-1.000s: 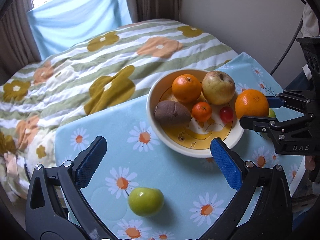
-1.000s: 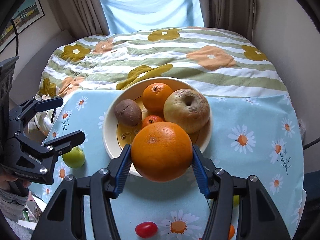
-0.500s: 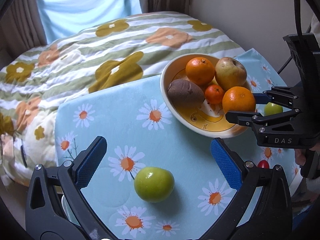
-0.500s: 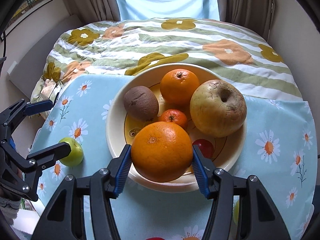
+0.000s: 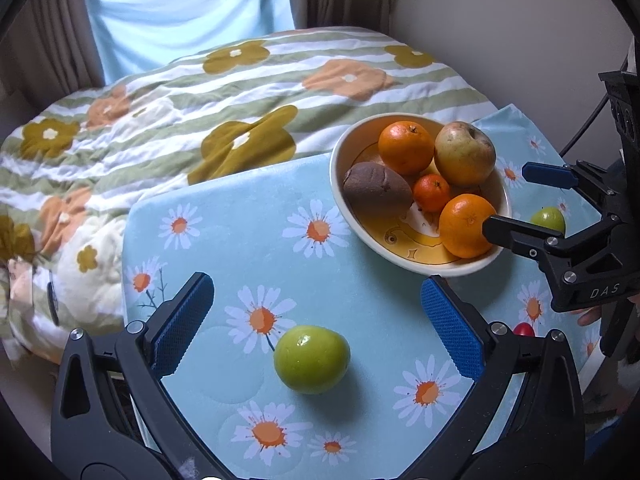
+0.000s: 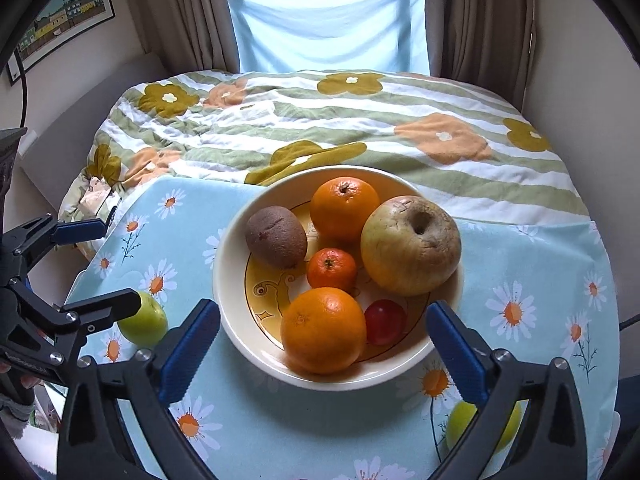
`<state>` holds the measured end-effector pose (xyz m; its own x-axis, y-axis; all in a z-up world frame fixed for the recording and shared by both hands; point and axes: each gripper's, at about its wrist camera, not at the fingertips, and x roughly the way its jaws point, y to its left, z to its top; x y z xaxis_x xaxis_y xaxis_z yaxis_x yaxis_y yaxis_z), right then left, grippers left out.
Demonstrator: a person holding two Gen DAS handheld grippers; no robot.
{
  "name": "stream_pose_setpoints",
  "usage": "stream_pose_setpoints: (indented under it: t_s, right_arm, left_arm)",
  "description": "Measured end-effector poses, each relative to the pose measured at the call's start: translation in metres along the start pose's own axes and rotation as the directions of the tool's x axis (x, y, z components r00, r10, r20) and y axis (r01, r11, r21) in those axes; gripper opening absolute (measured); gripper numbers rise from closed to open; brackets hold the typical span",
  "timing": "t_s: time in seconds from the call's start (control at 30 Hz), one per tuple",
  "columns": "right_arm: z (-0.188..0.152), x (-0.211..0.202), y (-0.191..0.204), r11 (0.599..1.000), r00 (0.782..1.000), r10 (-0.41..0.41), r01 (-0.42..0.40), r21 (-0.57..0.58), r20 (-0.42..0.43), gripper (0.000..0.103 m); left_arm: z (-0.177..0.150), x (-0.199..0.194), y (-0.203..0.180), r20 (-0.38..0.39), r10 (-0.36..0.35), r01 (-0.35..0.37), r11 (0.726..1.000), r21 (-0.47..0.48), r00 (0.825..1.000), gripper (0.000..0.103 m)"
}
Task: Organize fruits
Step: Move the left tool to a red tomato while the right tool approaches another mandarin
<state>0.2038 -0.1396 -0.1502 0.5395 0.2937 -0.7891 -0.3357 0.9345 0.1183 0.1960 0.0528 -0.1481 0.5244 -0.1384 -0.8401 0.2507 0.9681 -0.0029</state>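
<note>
On the daisy-print surface (image 6: 532, 264) the bowl (image 6: 240, 248) gathers the fruit — the right claw (image 6: 322, 340), jaws just opened, has released the orange (image 6: 323, 330) at its 6 o'clock. The left claw (image 5: 316, 312) stands released over the green apple (image 5: 311, 359) — likely the next pick.

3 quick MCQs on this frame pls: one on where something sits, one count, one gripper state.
1. The green apple near the left gripper lies:
A in the bowl
B on the daisy cloth
C on the quilt

2. Fruits in the bowl:
A four
B six
C eight

3. The right gripper is:
A open, empty
B shut on an orange
C shut on the bowl rim

Answers:
1 B, it rests on the cloth, outside the bowl.
2 B, the right wrist view shows six.
3 A, its pads stand wide, clear of the near orange.
</note>
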Motion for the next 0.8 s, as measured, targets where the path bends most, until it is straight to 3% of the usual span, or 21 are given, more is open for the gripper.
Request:
stream_pose_setpoints:
  t_s: [0.6,0.8]
  right_arm:
    - [-0.007,-0.076,-0.001,0.999,1.0,0.001,-0.001,-0.032,0.024,0.103]
    - [-0.013,-0.106,-0.002,1.0,0.999,-0.004,0.004,-0.008,0.045,0.103]
  left_arm:
    - [-0.001,-0.075,-0.025,0.098,0.049,-0.047,0.999,-0.016,0.994,0.103]
    - [-0.003,-0.093,-0.033,0.114,0.024,-0.023,1.0,-0.01,0.993,0.103]
